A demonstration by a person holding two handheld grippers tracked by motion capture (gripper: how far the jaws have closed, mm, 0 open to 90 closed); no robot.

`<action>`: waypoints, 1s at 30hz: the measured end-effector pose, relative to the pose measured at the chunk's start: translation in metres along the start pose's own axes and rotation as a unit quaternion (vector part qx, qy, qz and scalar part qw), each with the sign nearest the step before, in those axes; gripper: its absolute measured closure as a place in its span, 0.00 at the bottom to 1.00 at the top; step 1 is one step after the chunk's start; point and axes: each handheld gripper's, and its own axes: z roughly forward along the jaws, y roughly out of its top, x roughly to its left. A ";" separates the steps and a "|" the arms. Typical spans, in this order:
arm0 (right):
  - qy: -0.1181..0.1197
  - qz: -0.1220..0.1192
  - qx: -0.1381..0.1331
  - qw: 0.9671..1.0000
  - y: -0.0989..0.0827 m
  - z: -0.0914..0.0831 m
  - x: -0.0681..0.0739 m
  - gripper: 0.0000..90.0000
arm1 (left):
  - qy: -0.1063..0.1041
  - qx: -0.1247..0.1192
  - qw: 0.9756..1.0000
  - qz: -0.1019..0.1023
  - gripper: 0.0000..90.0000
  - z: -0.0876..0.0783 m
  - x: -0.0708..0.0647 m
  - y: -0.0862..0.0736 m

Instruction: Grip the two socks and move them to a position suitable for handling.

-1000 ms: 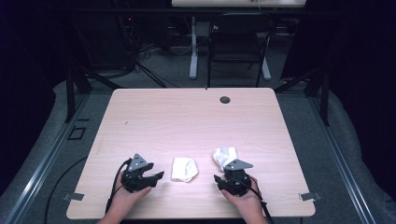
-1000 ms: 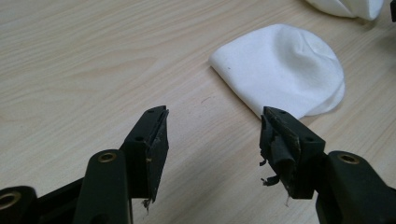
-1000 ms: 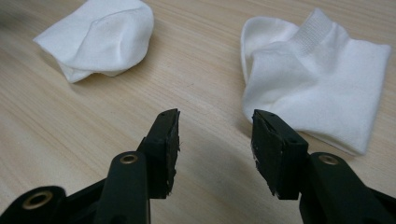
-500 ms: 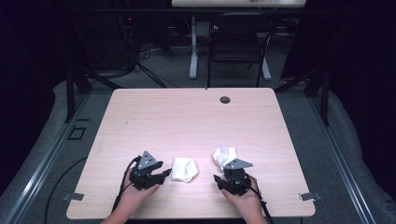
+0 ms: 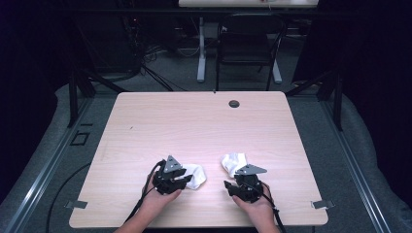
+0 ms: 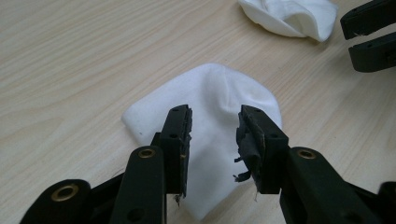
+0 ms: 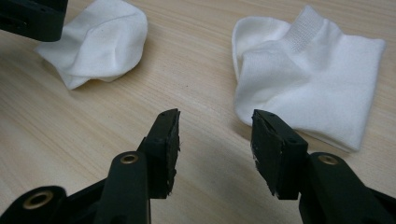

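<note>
Light wood table under both jaws. Dark grommet far ahead of them. Chair beyond the table.

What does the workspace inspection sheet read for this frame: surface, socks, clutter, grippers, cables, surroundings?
Surface: light wood-grain table, dark round grommet near its far edge.
Job's things: two white socks; left sock lies crumpled, right sock lies flatter, ribbed cuff showing.
Clutter: nothing seen.
Grippers: left gripper has just been closing, its fingers straddling the left sock, gap to the cloth visible; right gripper open over bare table beside the right sock.
Cables: one black cable trails from the left gripper, another from the right.
Surroundings: dark room, black chair behind the table.
</note>
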 end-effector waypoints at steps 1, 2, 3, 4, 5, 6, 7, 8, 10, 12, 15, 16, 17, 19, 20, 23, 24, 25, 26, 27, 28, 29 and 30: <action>0.000 0.000 0.001 1.000 0.000 0.000 0.000 0.58 | 0.000 0.000 1.000 -0.001 0.71 0.002 -0.001 0.000; 0.000 0.000 0.002 1.000 0.000 0.000 0.000 0.58 | 0.003 0.001 1.000 0.002 0.71 0.003 -0.001 0.000; 0.000 0.000 0.000 1.000 0.000 0.000 0.000 0.58 | 0.003 0.005 1.000 0.003 0.72 0.005 -0.002 0.000; 0.000 -0.001 -0.001 1.000 0.000 0.000 0.000 0.58 | 0.004 0.009 1.000 0.008 0.73 0.006 -0.002 -0.001; 0.000 0.001 -0.002 1.000 0.000 0.000 0.000 0.58 | 0.006 0.012 1.000 0.011 0.73 0.008 -0.003 -0.001; 0.000 0.001 -0.002 1.000 0.000 -0.001 0.000 0.58 | 0.009 0.013 1.000 0.015 0.74 0.009 -0.003 -0.002; 0.000 0.002 -0.002 1.000 0.000 -0.001 0.000 0.58 | 0.008 0.017 1.000 0.014 0.74 0.010 -0.003 -0.003; 0.000 0.002 -0.002 1.000 0.000 -0.001 0.000 0.58 | 0.008 0.020 1.000 0.014 0.75 0.011 -0.002 -0.004; 0.001 0.003 -0.003 1.000 0.000 0.000 0.000 0.58 | 0.008 0.022 1.000 0.013 0.76 0.014 -0.002 -0.005; 0.001 0.003 -0.002 1.000 0.000 0.000 -0.001 0.58 | 0.005 0.025 1.000 0.014 0.79 0.015 -0.003 -0.007; 0.000 0.003 0.001 1.000 0.000 0.000 -0.001 0.58 | 0.001 0.027 1.000 0.014 0.80 0.017 -0.004 -0.008; 0.001 0.003 0.001 1.000 0.000 0.000 -0.001 0.58 | 0.000 0.026 1.000 0.014 0.80 0.017 -0.004 -0.009; 0.001 0.003 0.000 1.000 0.000 0.000 -0.001 0.58 | -0.001 0.023 1.000 0.013 0.80 0.017 -0.005 -0.010; 0.002 0.003 -0.001 1.000 0.000 0.000 -0.001 0.58 | -0.004 0.023 1.000 0.017 0.81 0.016 -0.006 -0.011; 0.001 0.003 0.000 1.000 0.000 -0.001 -0.001 0.58 | -0.006 0.023 1.000 0.015 0.81 0.016 -0.008 -0.012; 0.002 0.005 0.001 1.000 0.000 -0.001 -0.002 0.58 | -0.010 0.020 1.000 0.021 0.81 0.015 -0.012 -0.014; 0.001 0.008 0.000 1.000 -0.001 0.000 -0.002 0.58 | -0.011 0.019 0.999 0.024 0.81 0.015 -0.013 -0.014; 0.001 0.008 0.001 1.000 -0.001 -0.001 -0.002 0.58 | -0.015 0.021 0.999 0.025 0.81 0.014 -0.015 -0.015; 0.002 0.009 0.001 1.000 -0.001 -0.001 -0.002 0.58 | -0.017 0.019 0.999 0.026 0.81 0.014 -0.017 -0.015; 0.002 0.009 0.001 1.000 -0.001 0.000 -0.002 0.58 | -0.018 0.018 0.999 0.027 0.81 0.014 -0.018 -0.015; 0.002 0.009 0.001 1.000 -0.001 0.000 -0.002 0.58 | -0.022 0.019 0.999 0.026 0.81 0.014 -0.020 -0.016; 0.001 0.010 0.001 1.000 -0.001 0.000 -0.002 0.58 | -0.024 0.018 0.999 0.027 0.81 0.014 -0.021 -0.016; 0.001 0.010 0.001 1.000 -0.001 0.000 -0.002 0.58 | -0.028 0.019 0.999 0.027 0.81 0.014 -0.023 -0.016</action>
